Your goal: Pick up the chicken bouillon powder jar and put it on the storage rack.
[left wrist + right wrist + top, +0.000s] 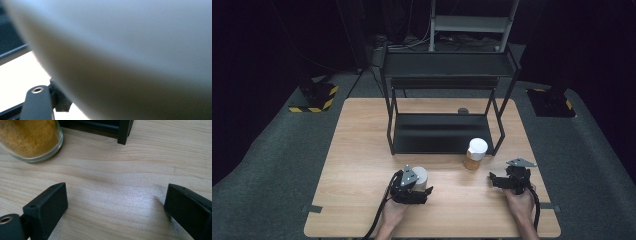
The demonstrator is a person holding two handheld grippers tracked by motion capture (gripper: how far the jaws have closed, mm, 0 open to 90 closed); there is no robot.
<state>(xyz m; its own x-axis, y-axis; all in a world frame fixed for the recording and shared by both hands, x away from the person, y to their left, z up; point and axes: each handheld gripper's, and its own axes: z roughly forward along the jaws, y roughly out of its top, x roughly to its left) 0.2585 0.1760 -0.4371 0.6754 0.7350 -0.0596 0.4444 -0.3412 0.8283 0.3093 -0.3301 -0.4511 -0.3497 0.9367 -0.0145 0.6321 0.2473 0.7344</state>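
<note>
Cup (420,176): white, rigid, likely light, smooth; best gripped mid-wall.
Left gripper (418,195): clamped on cup.
Right gripper (499,181): jaws spread, empty.

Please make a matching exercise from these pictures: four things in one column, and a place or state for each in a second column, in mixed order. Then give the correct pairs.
Things
1. white cup
2. jar with orange powder
3. black shelf rack
4. right gripper

Places or states
A. stands at the far half of the table
B. fingers wide apart, nothing between them
C. at the left gripper, near the table's front edge
D. white lid on, just in front of the rack's right front leg

Pairs: 1-C, 2-D, 3-A, 4-B
</note>
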